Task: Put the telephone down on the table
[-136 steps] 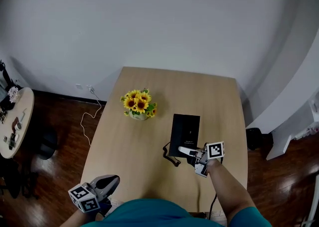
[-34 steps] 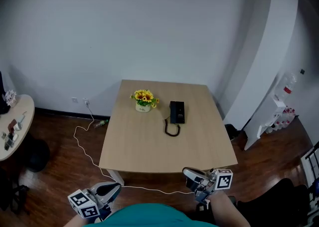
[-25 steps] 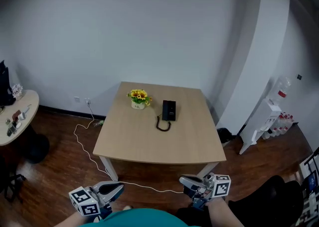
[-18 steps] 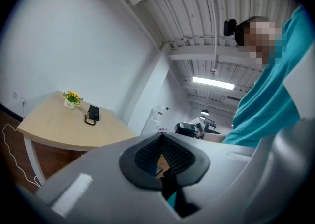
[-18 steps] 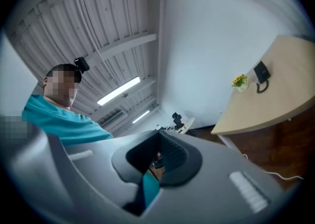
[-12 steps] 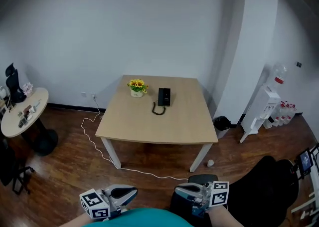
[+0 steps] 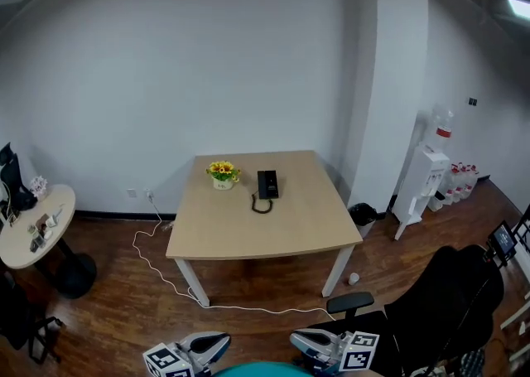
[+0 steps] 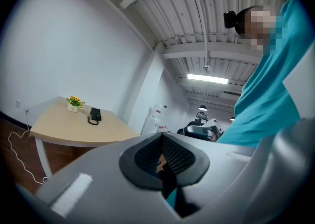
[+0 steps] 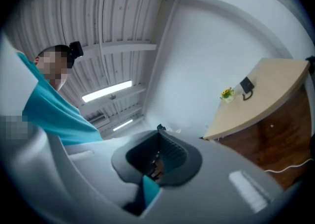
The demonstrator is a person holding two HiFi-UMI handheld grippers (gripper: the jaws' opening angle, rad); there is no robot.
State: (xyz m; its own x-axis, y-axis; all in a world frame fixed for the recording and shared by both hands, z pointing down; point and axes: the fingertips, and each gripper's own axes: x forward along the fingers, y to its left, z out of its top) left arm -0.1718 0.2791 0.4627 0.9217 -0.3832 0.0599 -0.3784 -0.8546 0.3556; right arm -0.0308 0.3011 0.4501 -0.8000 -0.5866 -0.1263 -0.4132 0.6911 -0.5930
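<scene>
I see the telephone (image 7: 267,184) lying flat on the table (image 7: 248,230), well ahead of both grippers and roughly between their lines. Its long axis runs away from me toward the far wall, and its coiled cord (image 7: 261,205) loops off the end nearer the jaws. The flower pot (image 7: 222,175) stands just to its left. The left gripper (image 7: 222,338) and the right gripper (image 7: 298,337) sit low and close to my body, tips angled inward toward each other. Each gripper view shows its pads pressed together with nothing between them. Both views tilt upward and show ceiling beams. Only the head view shows the office chair (image 7: 447,301), near the right gripper.
</scene>
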